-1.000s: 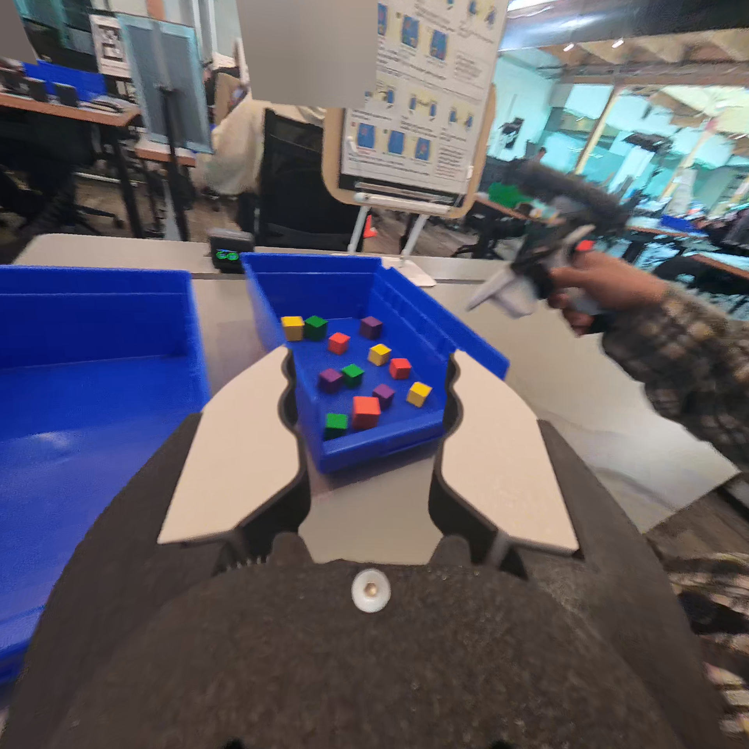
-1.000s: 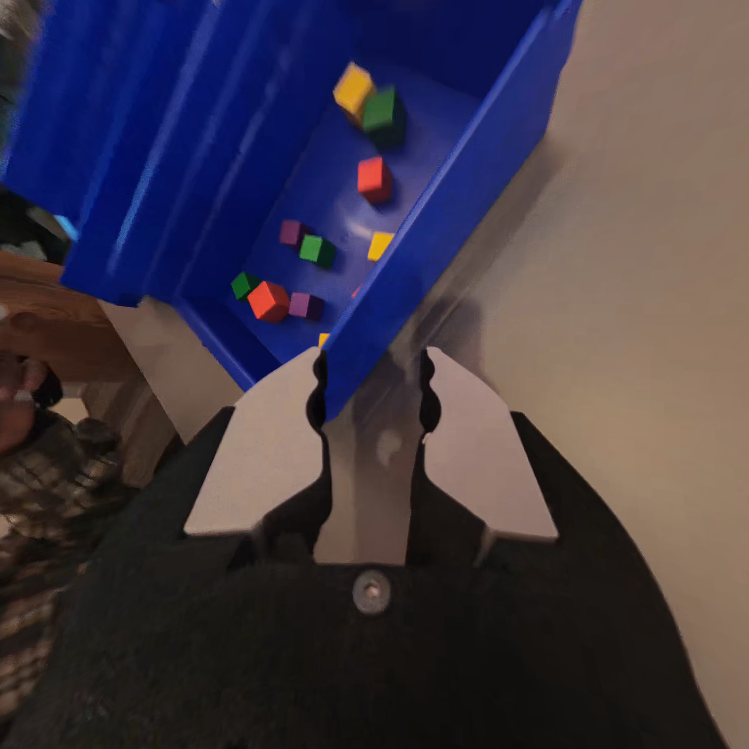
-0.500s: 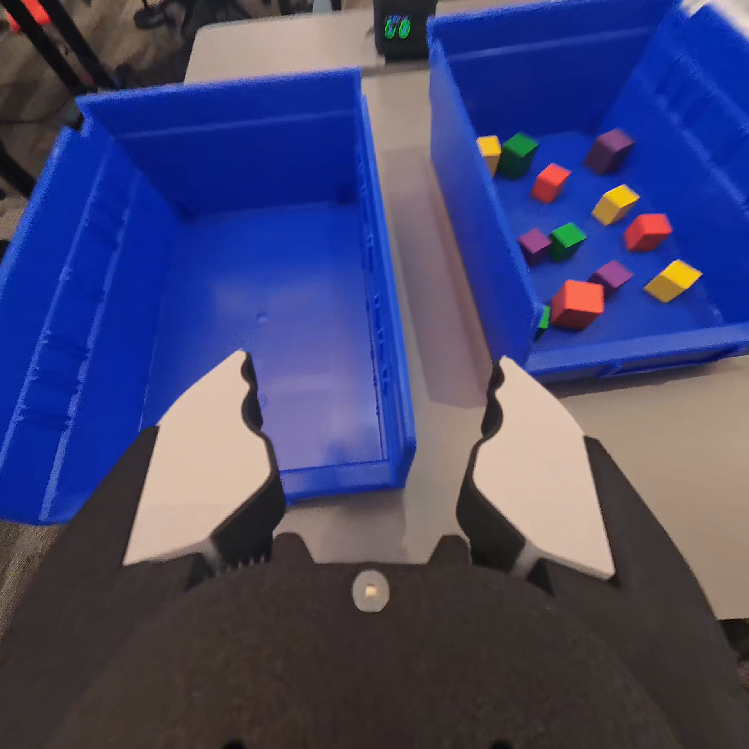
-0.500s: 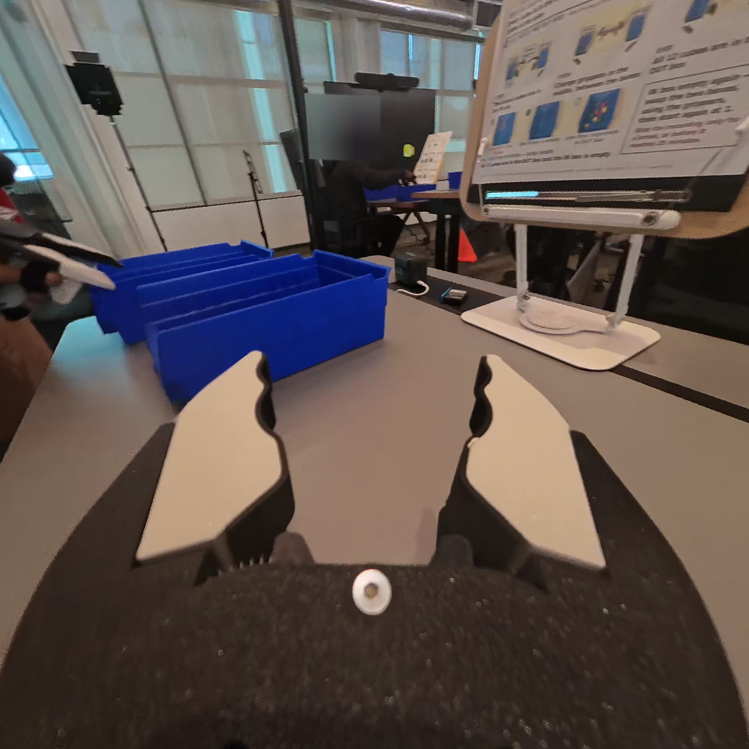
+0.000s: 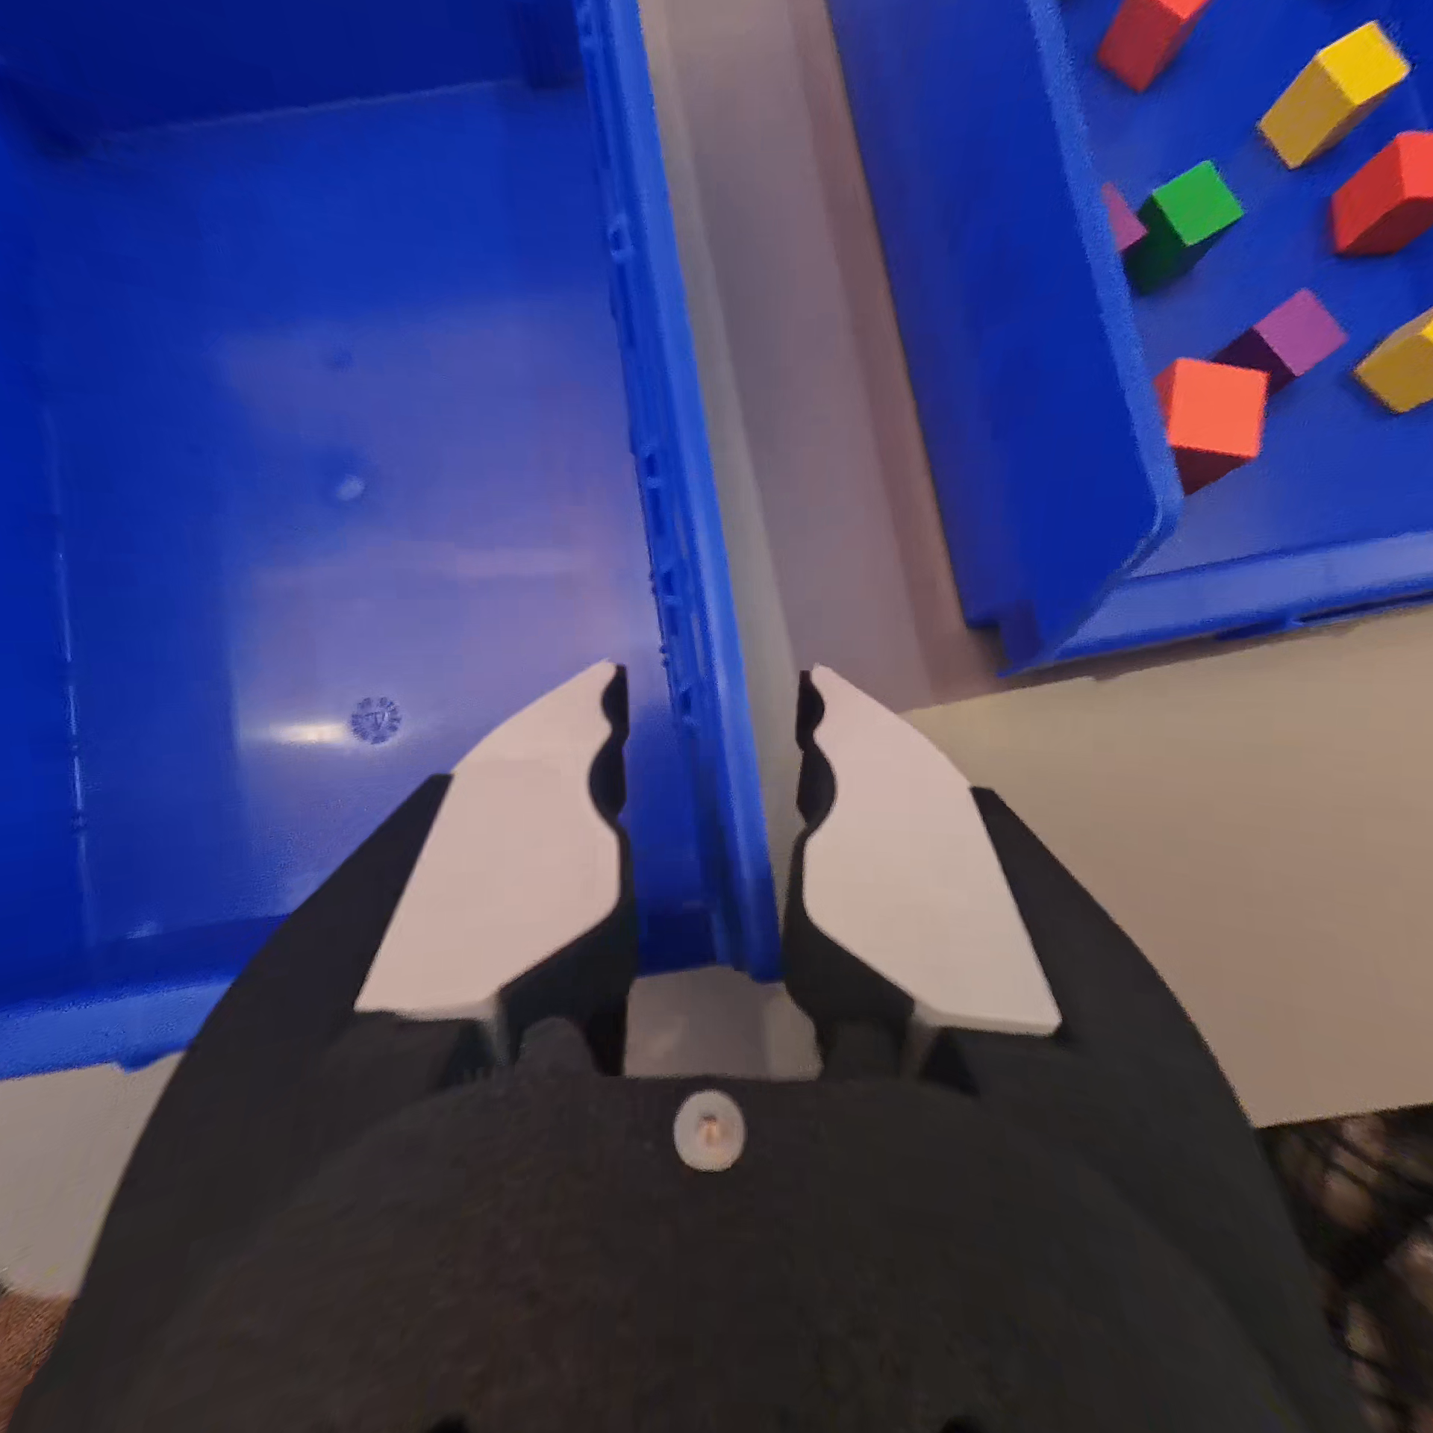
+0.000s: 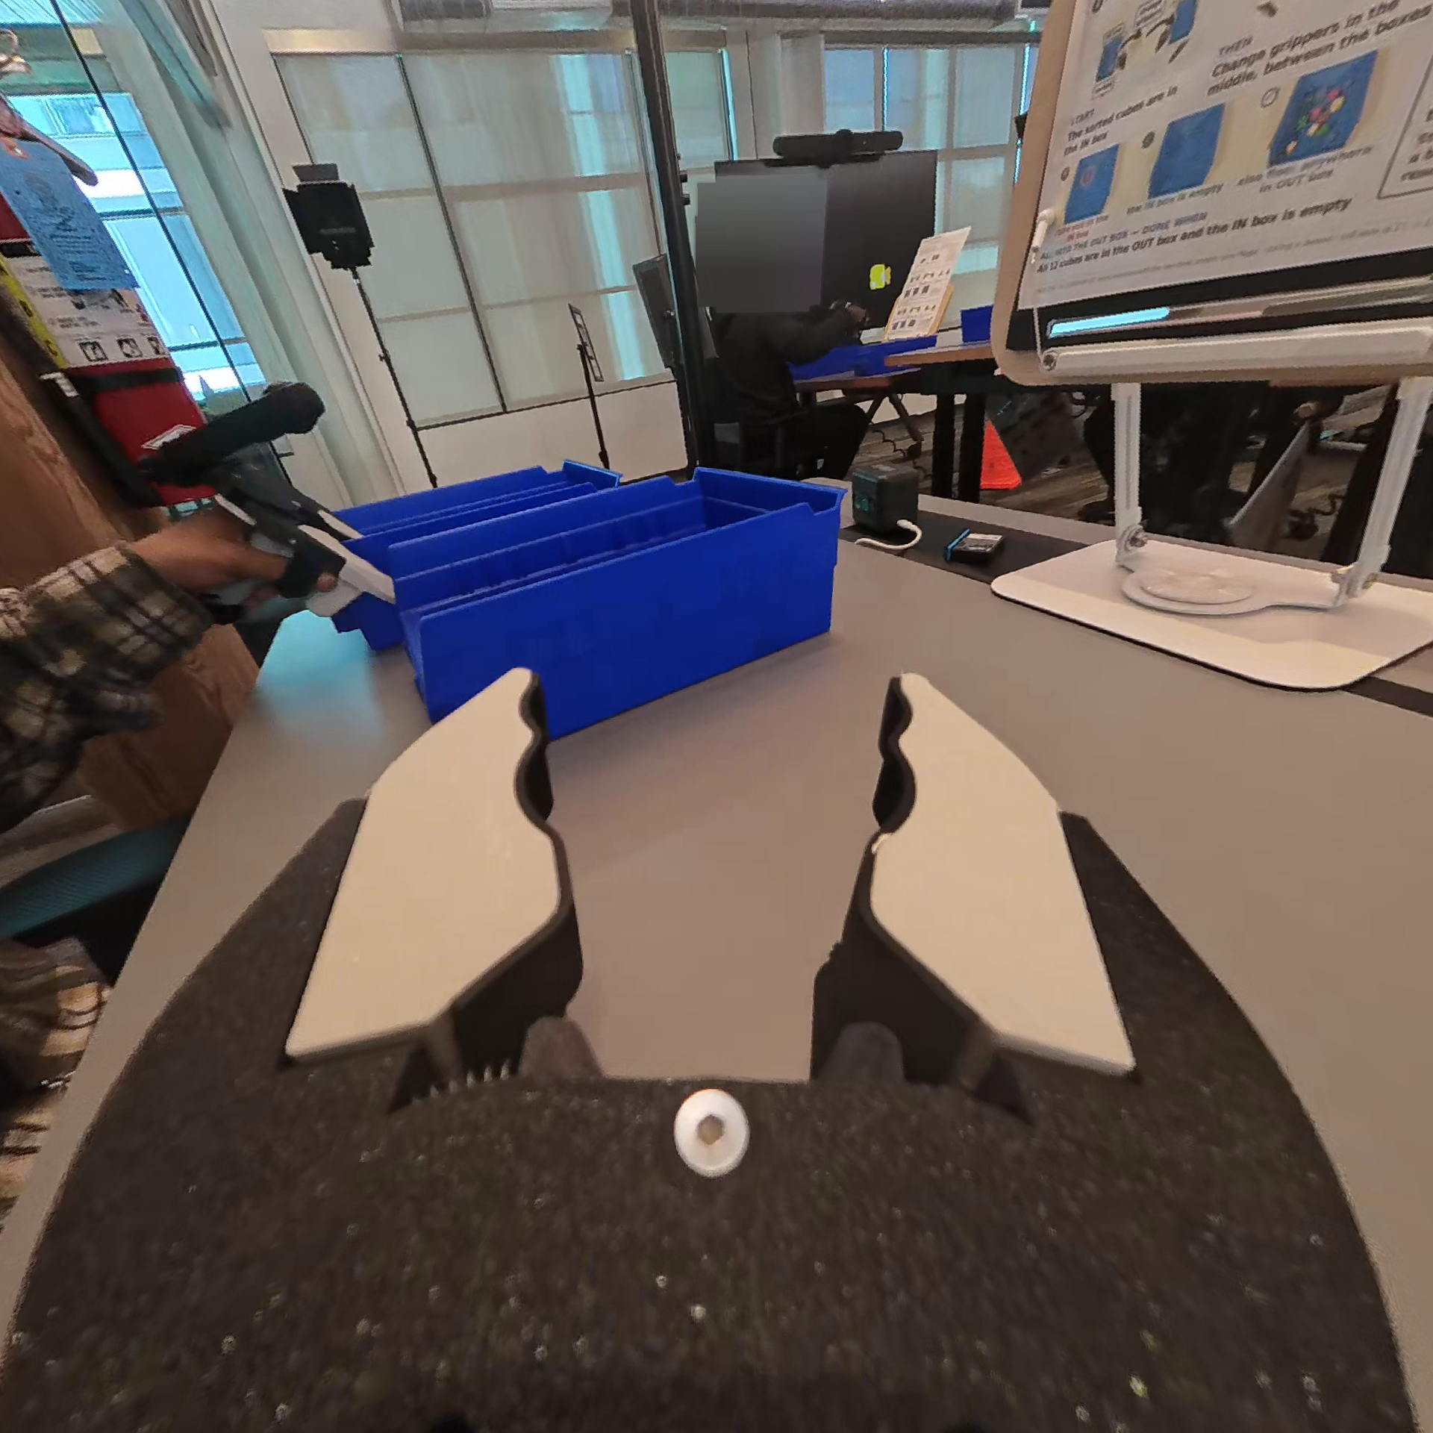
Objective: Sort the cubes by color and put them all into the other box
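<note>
Near the tabletop's front edge, we straddle the empty box's [image 5: 326,465] stiff, light wall with narrowed left tongs [image 5: 707,682], gripping nothing; right tongs [image 6: 713,682] gape wide.

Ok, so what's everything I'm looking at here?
Empty box: one, blue, left on the table.
Cube box: one, blue, to its right.
Red cubes: three in view, in the cube box.
Yellow cubes: two in view, same box.
Green cube: one, same box.
Purple cubes: two, one half hidden behind the green cube.
Table: one, grey.
Board: one, on a white stand, far right of the table.
Gadgets: two, small, black, behind the boxes.
Person: one, seated at a far desk.
Left gripper: black, pale fingers, open, astride the empty box's right wall.
Right gripper: same colours, open, over bare table.
Sleeve: plaid, left arm.
</note>
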A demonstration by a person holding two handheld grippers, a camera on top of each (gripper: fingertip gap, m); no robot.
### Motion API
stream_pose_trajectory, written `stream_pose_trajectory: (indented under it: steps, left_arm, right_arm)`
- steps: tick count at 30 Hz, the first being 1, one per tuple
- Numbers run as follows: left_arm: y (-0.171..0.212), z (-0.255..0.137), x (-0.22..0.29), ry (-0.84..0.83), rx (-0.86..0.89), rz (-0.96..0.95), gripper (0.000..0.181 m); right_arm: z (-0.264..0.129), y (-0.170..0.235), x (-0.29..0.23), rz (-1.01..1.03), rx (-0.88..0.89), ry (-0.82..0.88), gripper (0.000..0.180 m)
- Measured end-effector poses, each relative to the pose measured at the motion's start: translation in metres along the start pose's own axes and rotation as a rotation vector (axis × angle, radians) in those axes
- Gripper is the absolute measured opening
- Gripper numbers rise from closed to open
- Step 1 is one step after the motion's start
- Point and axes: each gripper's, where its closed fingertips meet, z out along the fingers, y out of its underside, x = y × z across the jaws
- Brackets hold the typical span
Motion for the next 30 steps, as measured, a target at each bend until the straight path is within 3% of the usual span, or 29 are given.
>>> stream_pose_trajectory:
  steps: [6,11,21,30]
  left_arm:
    - [-0.002,0.002,-0.022,-0.146,0.013,0.084,0.005]
    - [-0.004,0.002,-0.031,-0.120,0.019,0.049,0.005]
    - [-0.024,-0.005,-0.042,-0.105,0.056,-0.013,0.005]
    - [-0.065,-0.029,-0.051,-0.042,0.182,-0.113,0.006]
  right_arm:
    - [0.000,0.003,-0.006,0.072,-0.002,-0.051,0.070]
    - [0.002,0.009,-0.015,0.158,-0.036,-0.133,0.053]
    - [0.002,0.011,-0.015,0.165,-0.040,-0.132,0.052]
    - [0.003,0.014,-0.016,0.176,-0.055,-0.139,0.052]
